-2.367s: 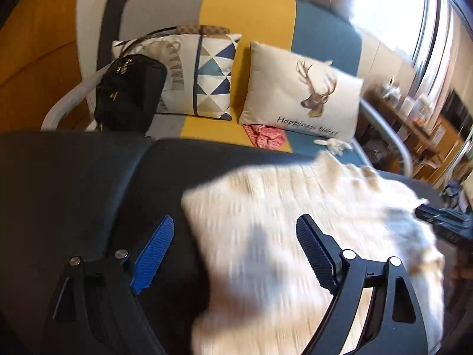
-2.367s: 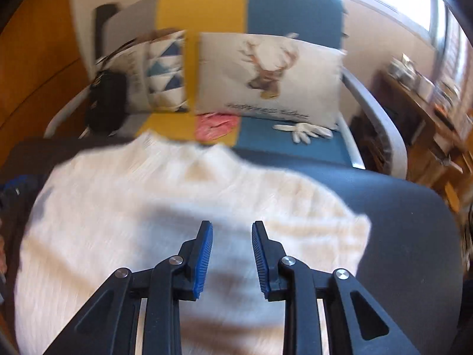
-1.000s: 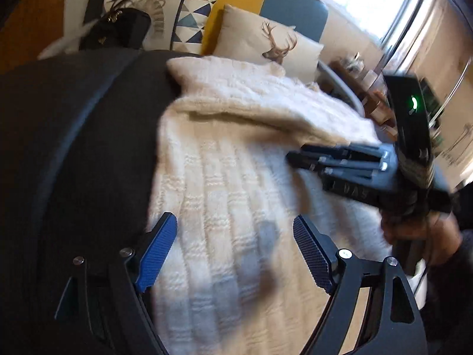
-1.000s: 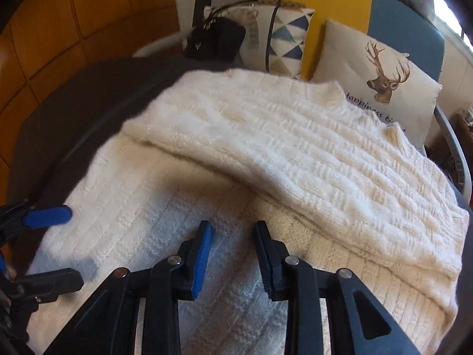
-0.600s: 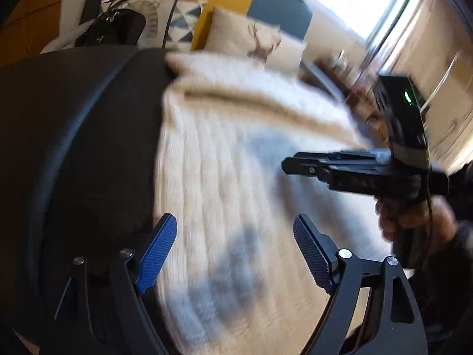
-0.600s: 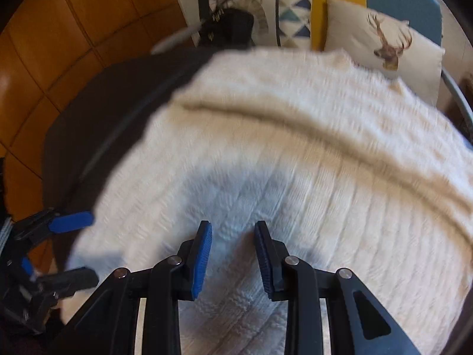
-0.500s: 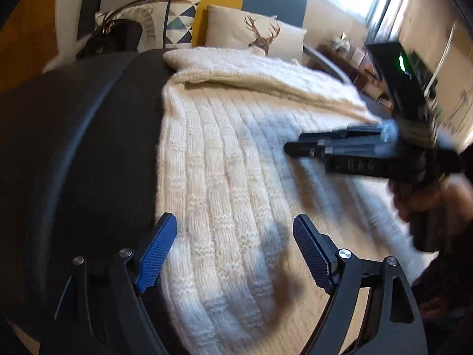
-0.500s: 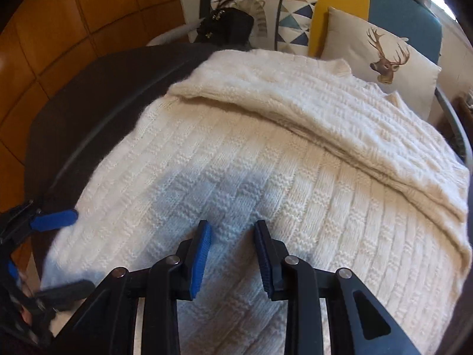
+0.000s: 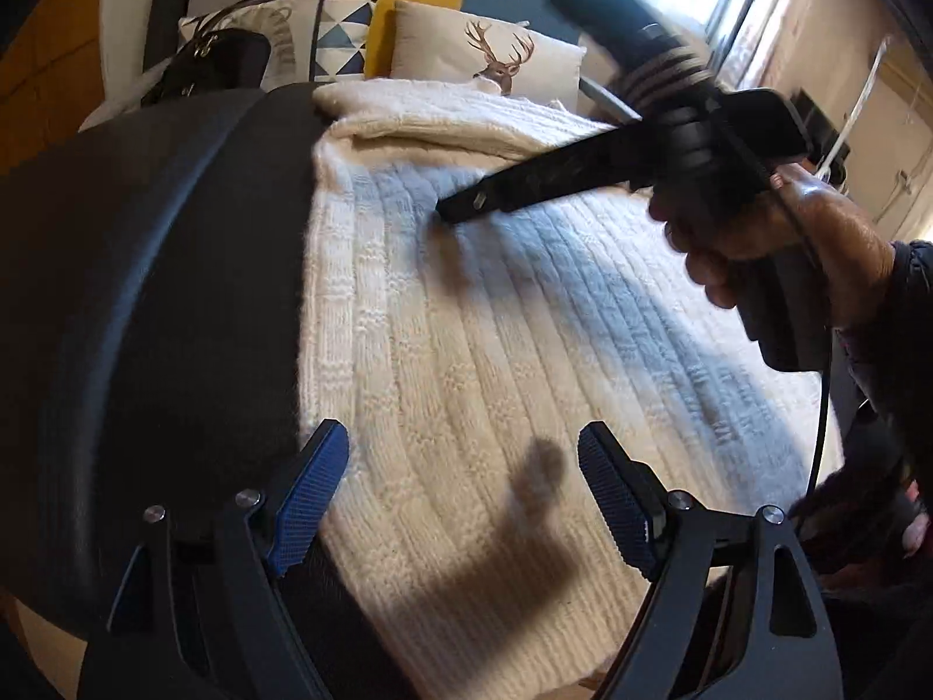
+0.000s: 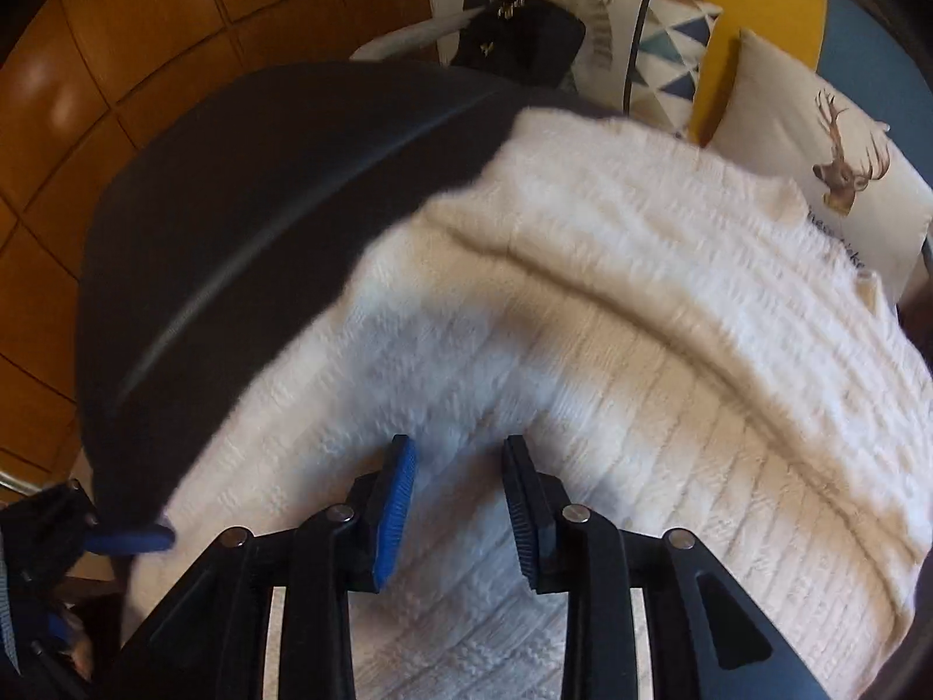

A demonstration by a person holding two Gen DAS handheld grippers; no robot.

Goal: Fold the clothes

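Since half a second ago, my right gripper (image 9: 460,211) has swung up across the cream sweater (image 9: 495,350), which lies flat on the dark table (image 9: 146,291). Both tongs tilt steeply down: left gripper (image 9: 463,501) gaping wide, right gripper narrowly parted, each empty. I see blur smearing the sweater's far fold.

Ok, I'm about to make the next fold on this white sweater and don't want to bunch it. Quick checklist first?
1. Sweater flat on the dark surface: ok.
2. Far part already folded over: ok.
3. Left gripper open, holding nothing: ok.
4. Right gripper narrowly open, no knit pinched: ok.
5. Near hem position: cannot tell, hidden by the fingers.
6. Cushions clear of the sweater: ok.
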